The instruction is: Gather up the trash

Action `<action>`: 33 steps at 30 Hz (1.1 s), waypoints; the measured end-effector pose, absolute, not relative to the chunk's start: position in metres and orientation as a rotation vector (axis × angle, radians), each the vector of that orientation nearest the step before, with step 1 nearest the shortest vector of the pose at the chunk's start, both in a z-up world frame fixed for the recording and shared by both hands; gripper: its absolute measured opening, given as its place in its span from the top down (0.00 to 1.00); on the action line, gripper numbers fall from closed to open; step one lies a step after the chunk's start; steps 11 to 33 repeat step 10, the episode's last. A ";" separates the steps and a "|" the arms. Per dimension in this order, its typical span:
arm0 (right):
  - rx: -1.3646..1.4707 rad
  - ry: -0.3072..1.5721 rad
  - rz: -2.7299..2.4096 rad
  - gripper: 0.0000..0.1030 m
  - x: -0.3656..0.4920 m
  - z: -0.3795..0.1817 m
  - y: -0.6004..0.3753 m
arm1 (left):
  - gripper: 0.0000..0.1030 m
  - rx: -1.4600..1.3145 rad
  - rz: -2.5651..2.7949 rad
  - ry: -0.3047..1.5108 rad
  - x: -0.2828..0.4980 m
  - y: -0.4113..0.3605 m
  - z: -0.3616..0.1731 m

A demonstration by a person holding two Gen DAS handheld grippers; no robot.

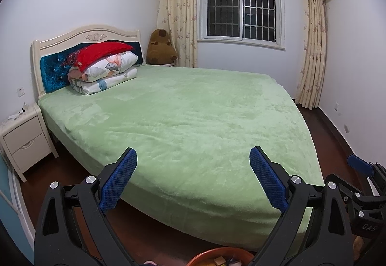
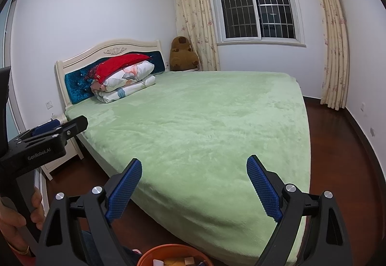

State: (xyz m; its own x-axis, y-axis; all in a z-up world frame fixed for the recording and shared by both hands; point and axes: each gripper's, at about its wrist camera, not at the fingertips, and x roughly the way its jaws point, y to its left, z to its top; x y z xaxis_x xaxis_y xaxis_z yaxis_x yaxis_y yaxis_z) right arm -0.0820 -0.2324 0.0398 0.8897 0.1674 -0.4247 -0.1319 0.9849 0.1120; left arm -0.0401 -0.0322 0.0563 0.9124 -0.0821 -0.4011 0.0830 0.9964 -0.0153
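At the foot of the bed (image 1: 193,121), both grippers hang side by side, pointing slightly down over the green cover. Left gripper (image 1: 193,179) has its jaws spread wide, blue pads (image 1: 118,181) well apart, nothing between them. Right gripper (image 2: 193,184) stands the same way: jaws wide, pads (image 2: 264,186) apart, empty. Each tool shows at the edge of the other's view, and a hand (image 2: 17,222) wraps the left tool's handle at the lower left of the right view.

Directly below the grippers, at the bottom edge of both views, sits an orange bin (image 2: 154,252). Only its near rim shows; inside are a few small pieces, pale and yellowish, too cropped to name. It stands on the dark wood floor (image 2: 337,169), near the bed's corner.

Against the headboard (image 1: 79,37) lies a folded quilt (image 1: 108,73) with a red pillow (image 1: 101,52) on top. A brown plush toy (image 1: 160,48) sits in the far corner beside the curtain (image 1: 178,13). A nightstand (image 1: 21,138) stands left of the bed, with small scraps on its top, too small to tell what they are. The window (image 1: 241,3) is dark.
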 end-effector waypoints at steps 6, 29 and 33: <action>0.081 0.447 0.151 0.15 -0.082 0.040 -0.232 | 0.11 -0.011 -0.077 0.419 -0.040 -0.033 0.056; 0.081 0.448 0.151 0.15 -0.082 0.040 -0.232 | 0.11 -0.007 -0.077 0.417 -0.041 -0.034 0.057; 0.081 0.448 0.151 0.15 -0.082 0.040 -0.232 | 0.11 -0.007 -0.077 0.417 -0.041 -0.034 0.057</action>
